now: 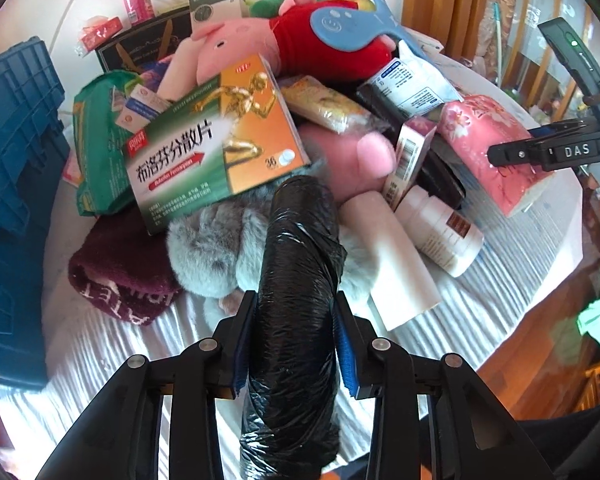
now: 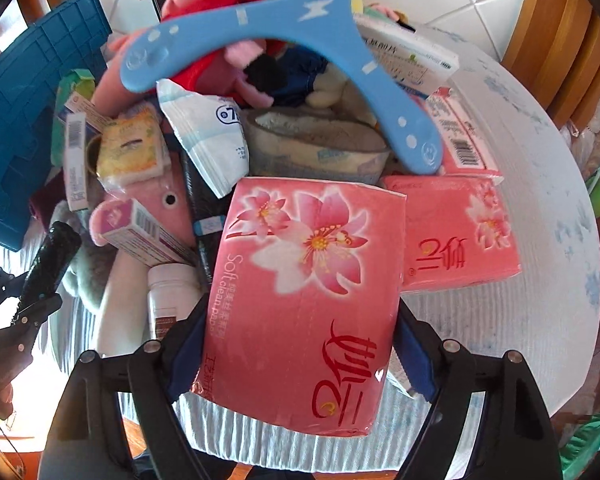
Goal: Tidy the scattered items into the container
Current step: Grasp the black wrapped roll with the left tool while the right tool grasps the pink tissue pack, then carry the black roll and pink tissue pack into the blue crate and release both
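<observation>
Left tongs (image 1: pixel 292 344) clamp a black plastic-wrapped roll (image 1: pixel 296 280) above the cluttered table (image 1: pixel 500 280); right tongs (image 2: pixel 300 344) are spread wide yet closed on a pink tissue pack (image 2: pixel 304 300), held just over the cloth. Beside the heap, at its left edge, stands the blue crate (image 1: pixel 16 200); a blue boomerang (image 2: pixel 300 28) tops the pile.
</observation>
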